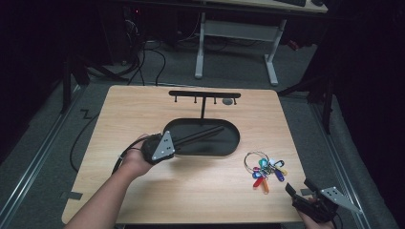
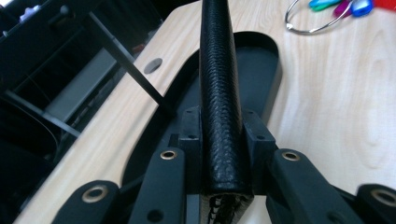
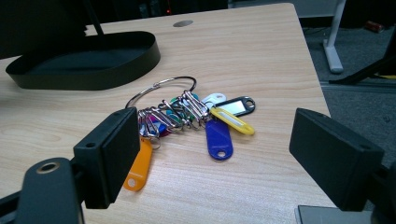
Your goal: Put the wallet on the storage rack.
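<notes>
Black textured strap (image 2: 219, 93) in left hand-held gripper (image 2: 222, 154)

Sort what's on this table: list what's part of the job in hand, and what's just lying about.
In the job:
- black leather strap, clamped in the left tool
- black tray with its hook stand
- key ring with coloured tags, in front of the open right tool

Lying about:
- grey disc on the table by the stand

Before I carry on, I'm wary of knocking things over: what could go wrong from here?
The long black strap clamped in the left tongs sticks out over the black tray, close to the hook stand; swinging it might topple the stand. The right tongs stand open near the key ring and could push it off the table.
</notes>
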Demonstrator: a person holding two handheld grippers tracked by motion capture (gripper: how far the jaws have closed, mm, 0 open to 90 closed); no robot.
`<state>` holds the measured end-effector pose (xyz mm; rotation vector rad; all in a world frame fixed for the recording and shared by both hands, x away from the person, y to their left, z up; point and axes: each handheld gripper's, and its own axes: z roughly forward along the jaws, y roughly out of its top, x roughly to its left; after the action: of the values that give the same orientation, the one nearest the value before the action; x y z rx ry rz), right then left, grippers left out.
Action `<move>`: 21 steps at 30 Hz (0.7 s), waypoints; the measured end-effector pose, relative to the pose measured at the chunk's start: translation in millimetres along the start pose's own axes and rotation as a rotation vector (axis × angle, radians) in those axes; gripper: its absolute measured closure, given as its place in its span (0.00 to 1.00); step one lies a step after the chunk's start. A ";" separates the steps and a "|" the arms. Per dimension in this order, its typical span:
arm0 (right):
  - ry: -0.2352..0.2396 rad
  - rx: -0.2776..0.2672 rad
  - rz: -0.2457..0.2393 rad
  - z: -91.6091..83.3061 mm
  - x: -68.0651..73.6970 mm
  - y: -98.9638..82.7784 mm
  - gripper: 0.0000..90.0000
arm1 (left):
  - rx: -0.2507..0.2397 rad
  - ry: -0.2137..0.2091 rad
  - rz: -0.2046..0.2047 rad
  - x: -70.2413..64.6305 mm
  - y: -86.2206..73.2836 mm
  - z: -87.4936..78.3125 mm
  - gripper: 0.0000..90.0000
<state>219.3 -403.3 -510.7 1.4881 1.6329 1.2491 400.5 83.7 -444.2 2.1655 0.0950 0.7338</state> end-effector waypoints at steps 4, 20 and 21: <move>0.005 0.001 0.000 1.0 0.0 0.3 0.18 | 0.014 0.010 0.068 7.9 2.3 16.1 0.82; 0.006 0.007 0.004 0.4 -0.9 -1.4 0.18 | 0.069 0.008 0.169 24.6 -0.1 58.0 0.82; 0.006 0.006 0.005 0.3 -0.9 -1.5 0.18 | 0.073 0.006 0.173 24.9 0.1 59.2 0.82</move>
<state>219.2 -404.0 -512.3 1.4942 1.6397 1.2534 452.7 50.4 -461.2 2.2606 -0.0639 0.8463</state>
